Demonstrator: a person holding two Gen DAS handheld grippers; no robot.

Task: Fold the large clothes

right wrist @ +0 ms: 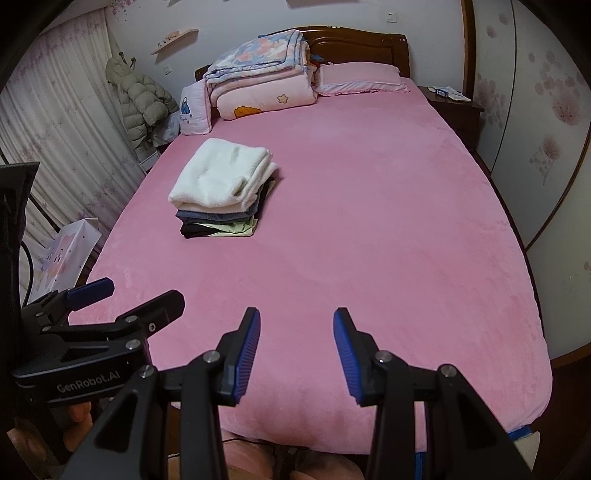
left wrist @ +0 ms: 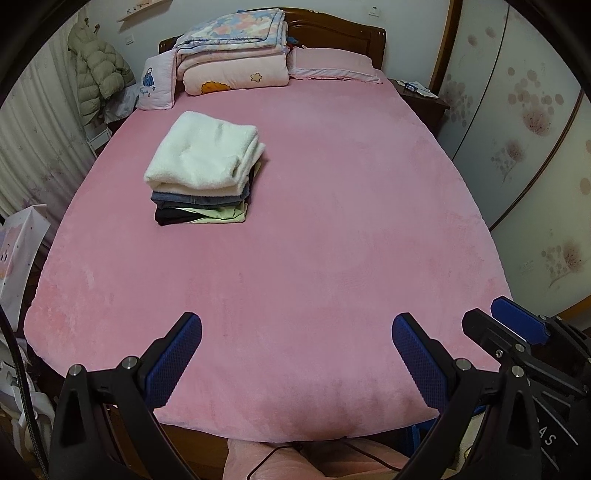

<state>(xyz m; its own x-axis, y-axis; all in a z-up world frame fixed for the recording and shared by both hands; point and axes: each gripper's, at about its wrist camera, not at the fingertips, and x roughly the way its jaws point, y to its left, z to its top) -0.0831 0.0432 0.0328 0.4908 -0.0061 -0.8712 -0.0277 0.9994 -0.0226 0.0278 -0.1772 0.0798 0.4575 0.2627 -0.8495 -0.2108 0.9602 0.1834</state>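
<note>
Pink bed (left wrist: 332,221), folded quilts (left wrist: 236,51) and pillow (left wrist: 332,66) at wooden headboard (left wrist: 343,35), puffer coat (left wrist: 99,70) hanging left, nightstand (left wrist: 421,99) right, floral wardrobe doors (left wrist: 517,129), curtain (left wrist: 33,147)

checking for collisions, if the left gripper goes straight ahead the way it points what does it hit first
Probably only the bare pink bed sheet. The left gripper is open, and the folded clothes stack sits left of its line, though depth is unclear.

White lettering "GenRobot.AI" runs along the black metal body of the left gripper (right wrist: 94,299) — partial letters "AS" show on the black right gripper (left wrist: 517,325).
</note>
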